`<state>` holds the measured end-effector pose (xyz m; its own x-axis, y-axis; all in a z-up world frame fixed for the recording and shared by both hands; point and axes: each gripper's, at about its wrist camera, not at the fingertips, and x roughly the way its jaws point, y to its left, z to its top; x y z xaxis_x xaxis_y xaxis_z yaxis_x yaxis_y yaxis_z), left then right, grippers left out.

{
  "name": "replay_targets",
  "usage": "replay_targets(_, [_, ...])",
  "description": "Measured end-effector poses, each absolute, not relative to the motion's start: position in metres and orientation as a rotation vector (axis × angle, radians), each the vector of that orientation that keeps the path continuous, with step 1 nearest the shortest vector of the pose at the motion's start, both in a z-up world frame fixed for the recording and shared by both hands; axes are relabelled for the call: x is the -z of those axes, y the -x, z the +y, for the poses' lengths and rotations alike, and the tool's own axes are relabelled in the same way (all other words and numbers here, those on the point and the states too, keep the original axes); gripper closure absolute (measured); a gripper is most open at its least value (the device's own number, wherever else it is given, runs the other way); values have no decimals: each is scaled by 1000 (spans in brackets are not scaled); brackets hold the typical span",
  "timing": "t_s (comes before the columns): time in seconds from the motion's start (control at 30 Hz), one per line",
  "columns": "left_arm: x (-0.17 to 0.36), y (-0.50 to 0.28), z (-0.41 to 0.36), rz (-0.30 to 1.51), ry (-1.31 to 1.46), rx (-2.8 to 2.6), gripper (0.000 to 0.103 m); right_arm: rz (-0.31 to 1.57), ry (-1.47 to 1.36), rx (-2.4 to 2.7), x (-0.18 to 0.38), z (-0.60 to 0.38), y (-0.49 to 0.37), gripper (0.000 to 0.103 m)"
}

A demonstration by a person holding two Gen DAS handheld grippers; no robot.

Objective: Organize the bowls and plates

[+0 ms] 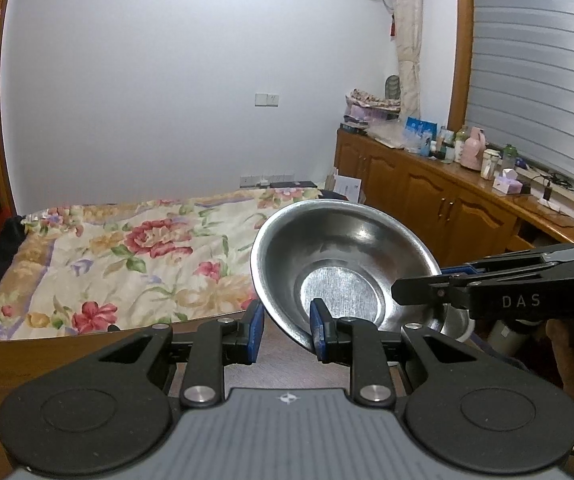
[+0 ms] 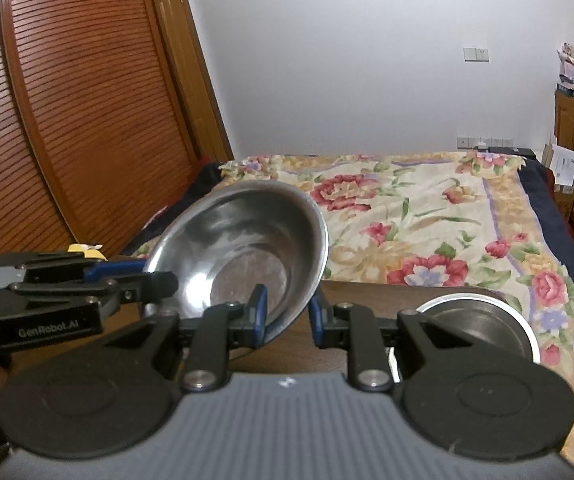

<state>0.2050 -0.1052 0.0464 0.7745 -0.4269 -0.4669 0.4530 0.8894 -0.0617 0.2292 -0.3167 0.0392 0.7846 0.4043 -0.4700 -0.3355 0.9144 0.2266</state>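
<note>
A steel bowl (image 1: 343, 264) hangs tilted in the air above a brown table (image 1: 287, 364), its inside facing me. My left gripper (image 1: 287, 330) straddles the bowl's near rim, jaws apart, one pad inside and one outside. My right gripper (image 2: 285, 318) straddles the opposite rim of the same bowl (image 2: 247, 252) the same way, jaws apart. Each gripper shows in the other's view, the right one (image 1: 439, 284) and the left one (image 2: 127, 276). Whether the pads press the rim is unclear. A second steel bowl (image 2: 475, 320) sits on the table at the right.
A bed with a floral blanket (image 2: 427, 216) lies just beyond the table edge. A slatted wooden wardrobe (image 2: 67, 100) stands at the left. A wooden cabinet with bottles and boxes (image 1: 467, 184) runs along the right wall.
</note>
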Motion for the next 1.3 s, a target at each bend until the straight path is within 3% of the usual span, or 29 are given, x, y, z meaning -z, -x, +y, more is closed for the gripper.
replay_targets(0.63, [-66,-123,-88,423,-38,513,76,505,-139,-422,-55,-318,-163,79])
replay_targets(1.3, [-23,-87,-72,508,-14,527,75,568,-165,-485,-23,-307,-118,79])
